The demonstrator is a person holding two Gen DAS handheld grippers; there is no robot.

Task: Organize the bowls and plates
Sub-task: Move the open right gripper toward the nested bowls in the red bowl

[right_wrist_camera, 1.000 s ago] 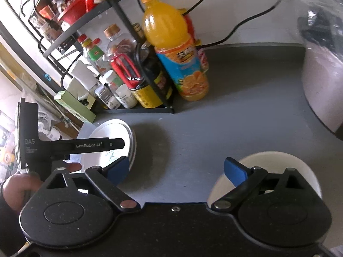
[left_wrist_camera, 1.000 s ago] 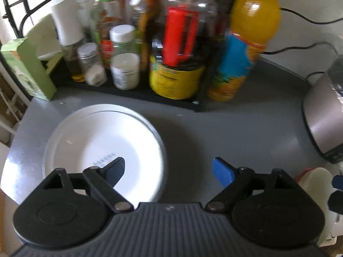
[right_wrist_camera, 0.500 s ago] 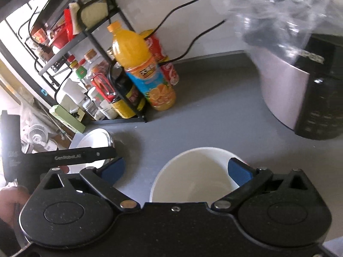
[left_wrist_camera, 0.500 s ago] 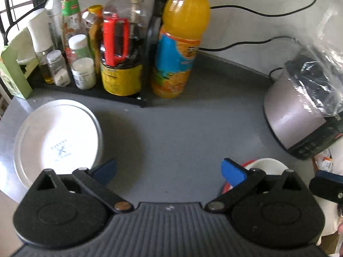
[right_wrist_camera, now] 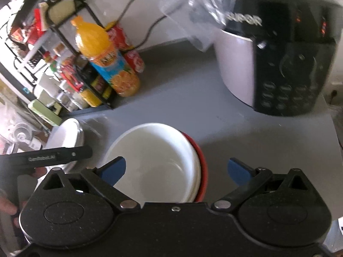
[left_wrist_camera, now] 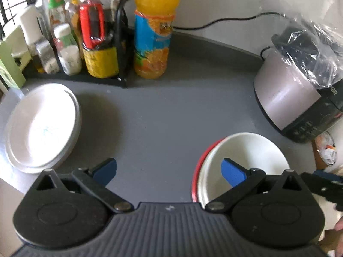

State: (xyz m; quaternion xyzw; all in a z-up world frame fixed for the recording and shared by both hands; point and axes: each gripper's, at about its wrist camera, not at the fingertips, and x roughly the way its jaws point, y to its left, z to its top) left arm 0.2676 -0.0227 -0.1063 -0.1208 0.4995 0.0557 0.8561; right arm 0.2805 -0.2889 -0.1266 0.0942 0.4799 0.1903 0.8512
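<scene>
Both grippers spread, empty; right gripper point(right_wrist_camera: 175, 170) nearing white bowl point(right_wrist_camera: 154, 154), rim at 12 o'clock; next pinch rim

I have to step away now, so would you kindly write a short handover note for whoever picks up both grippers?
Left gripper: open, empty, over bare counter.
Right gripper: open, empty, its left finger over the white bowl; the jaws have just closed a little.
White bowl sits nested in a red bowl, near the rice cooker.
White plate lies on a metal plate by the bottle rack.
Done: both stacks look formed.
Left: unclear; nothing is gripped.
</scene>
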